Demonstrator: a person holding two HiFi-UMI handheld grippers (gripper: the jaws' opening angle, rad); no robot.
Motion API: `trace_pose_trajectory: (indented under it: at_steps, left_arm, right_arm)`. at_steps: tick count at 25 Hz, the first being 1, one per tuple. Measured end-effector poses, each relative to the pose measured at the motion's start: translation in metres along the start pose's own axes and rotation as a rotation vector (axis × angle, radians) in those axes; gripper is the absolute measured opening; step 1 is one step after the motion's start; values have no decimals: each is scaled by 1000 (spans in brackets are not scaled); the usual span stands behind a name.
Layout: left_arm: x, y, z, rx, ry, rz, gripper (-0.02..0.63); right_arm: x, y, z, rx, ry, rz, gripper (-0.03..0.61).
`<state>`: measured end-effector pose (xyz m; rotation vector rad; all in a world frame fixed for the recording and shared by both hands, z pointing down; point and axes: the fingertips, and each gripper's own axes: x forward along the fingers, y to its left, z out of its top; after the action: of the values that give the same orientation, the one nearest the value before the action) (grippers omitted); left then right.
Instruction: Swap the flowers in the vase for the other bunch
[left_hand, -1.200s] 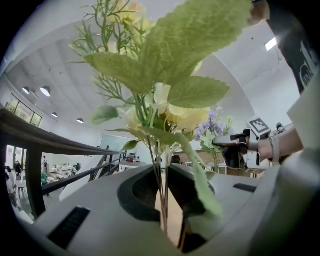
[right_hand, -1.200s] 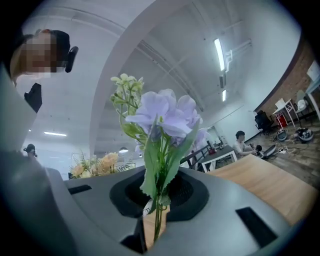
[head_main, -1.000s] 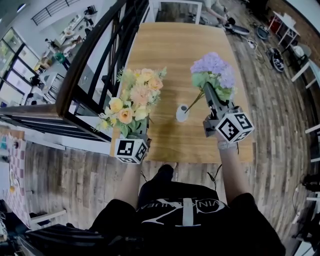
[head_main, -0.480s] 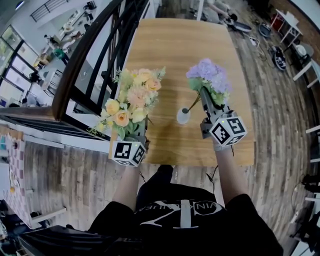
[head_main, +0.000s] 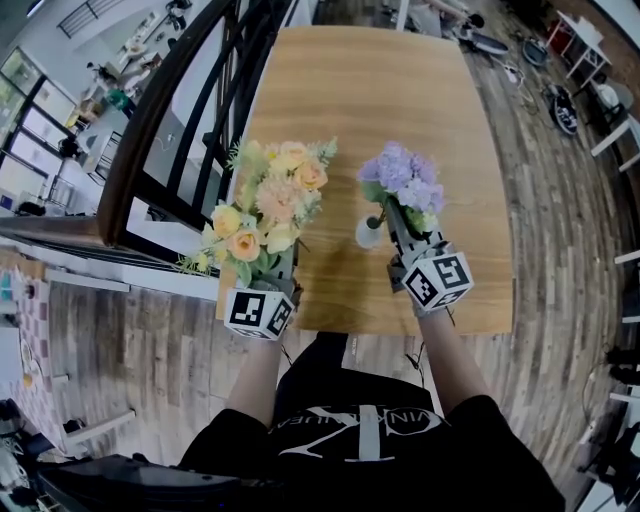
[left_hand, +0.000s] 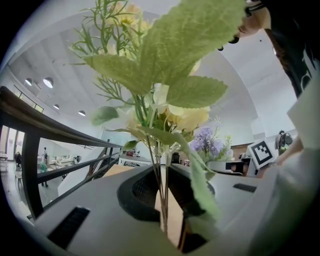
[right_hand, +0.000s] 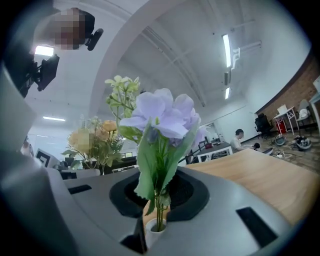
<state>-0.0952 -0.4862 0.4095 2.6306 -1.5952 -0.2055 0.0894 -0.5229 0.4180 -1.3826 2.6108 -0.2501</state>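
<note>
Right hand-held gripper (right_hand: 157, 202) clenches one purple bunch (head_main: 398, 172), stems inside the single white vase (head_main: 366, 236), itself partly hidden. Left hand-held gripper (left_hand: 162, 200) grasps one yellow-peach bunch (head_main: 268, 200).

Lilac bunch (head_main: 400, 175), peach bunch (head_main: 270, 205), white vase (head_main: 367, 235)

The counter (head_main: 350, 100) is a long rectangle of light wood with a plain, clean grain, and its short side is toward the person. It stands on a floor (head_main: 560, 230) of grey-brown planks. Along its left long side runs a dark railing (head_main: 170, 120), just beside the edge. Only one thing stands directly on the wood: a small white vase (head_main: 367, 234), near the close short edge and a little to the right of the middle line. It seems to stand upright, though from above its lower part is partly covered. Its round mouth faces up, with thin green stems inside.
</note>
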Motion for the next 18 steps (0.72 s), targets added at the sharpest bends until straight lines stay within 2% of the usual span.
trace_pose_trajectory:
  at_steps: [8,16,18]
  left_arm:
    - [-10,9,-21,-19,33,11,43]
    - [-7,11,-19,-35,24,10,43]
    - [-6,11,-18,-41,22,9,43]
  right_arm:
    - [5,9,-26,-23,41,4,60]
    - [6,13,-25,-46,46,32,62]
    - [5,14,-25,-45,47,40,86]
